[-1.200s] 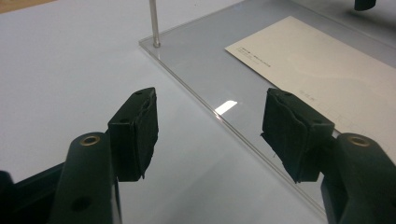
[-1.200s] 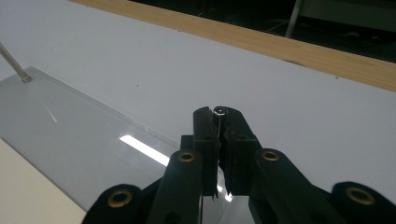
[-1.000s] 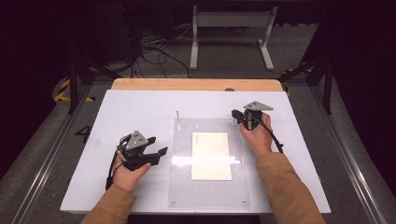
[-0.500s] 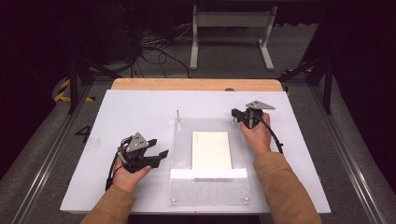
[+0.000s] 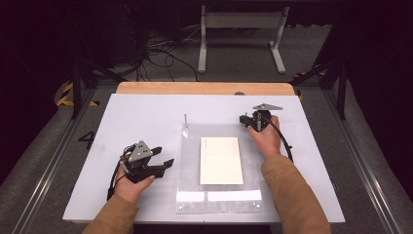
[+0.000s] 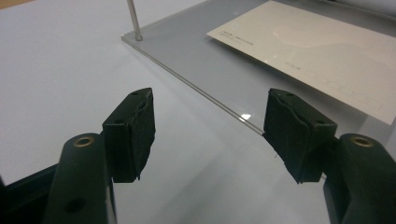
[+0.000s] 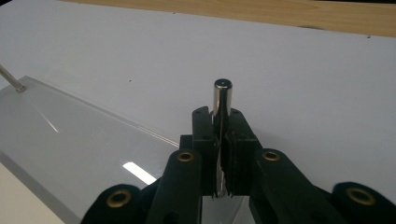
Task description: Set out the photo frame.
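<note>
Right gripper (image 7: 219, 154) jaws clench a shiny metal pin (image 7: 221, 100); left gripper (image 6: 210, 135) jaws released.

A white surface (image 5: 146, 117) covers most of the tabletop; a strip of bare wood (image 5: 204, 88) shows along its far edge. Beyond it, on the grey floor (image 5: 311, 58), stands a white metal frame (image 5: 241, 22) with two feet, and black cables (image 5: 160, 51) lie tangled to its left. Yellow-and-black striped tape (image 5: 65, 95) marks the floor at far left. Metal rails (image 5: 53, 161) run along both sides of the surface, dark struts rising near the far corners.
</note>
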Available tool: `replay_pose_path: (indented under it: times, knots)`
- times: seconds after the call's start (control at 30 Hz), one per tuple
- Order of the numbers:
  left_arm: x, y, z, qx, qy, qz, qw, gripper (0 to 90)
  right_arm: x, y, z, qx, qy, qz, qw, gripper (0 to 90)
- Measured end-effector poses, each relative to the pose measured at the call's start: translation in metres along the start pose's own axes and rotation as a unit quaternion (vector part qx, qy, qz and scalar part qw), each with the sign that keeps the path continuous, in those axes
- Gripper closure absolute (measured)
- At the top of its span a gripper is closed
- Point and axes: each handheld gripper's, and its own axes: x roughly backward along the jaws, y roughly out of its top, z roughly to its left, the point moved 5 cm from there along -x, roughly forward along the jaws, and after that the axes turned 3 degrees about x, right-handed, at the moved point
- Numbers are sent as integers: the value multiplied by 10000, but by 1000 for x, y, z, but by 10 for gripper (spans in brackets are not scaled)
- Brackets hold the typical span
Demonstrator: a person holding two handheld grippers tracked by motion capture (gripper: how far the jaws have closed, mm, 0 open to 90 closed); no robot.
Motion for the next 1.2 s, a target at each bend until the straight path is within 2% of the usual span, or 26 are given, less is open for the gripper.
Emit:
replay_pose_path:
  times: [0.3, 0.5, 0.73, 0.9, 1.0, 1.07, 1.2]
  knots:
    - [2, -2, -3, -12, -7, 16, 10000, 344, -1, 0, -5, -345, 346, 48, 9988, 833]
    - [5, -7, -4, -44, -20, 93, 9999, 339, -3, 0, -8, -504, 461, 85, 9976, 832]
    - [12, -16, -12, -396, -30, 223, 9990, 326, -5, -1, -10, -657, 543, 160, 9962, 829]
    - [15, -25, -13, -591, -71, 201, 9980, 308, -7, -1, -10, -702, 567, 241, 9956, 828]
    - [15, -27, -16, -834, -122, 133, 9964, 293, -8, -1, -10, -711, 589, 299, 9953, 825]
    - [12, -28, -19, -1048, -170, 128, 9943, 288, -9, -1, -10, -695, 598, 357, 9951, 823]
    - [6, -33, -28, -1598, -160, 288, 9866, 290, -10, -2, -9, -677, 606, 459, 9948, 819]
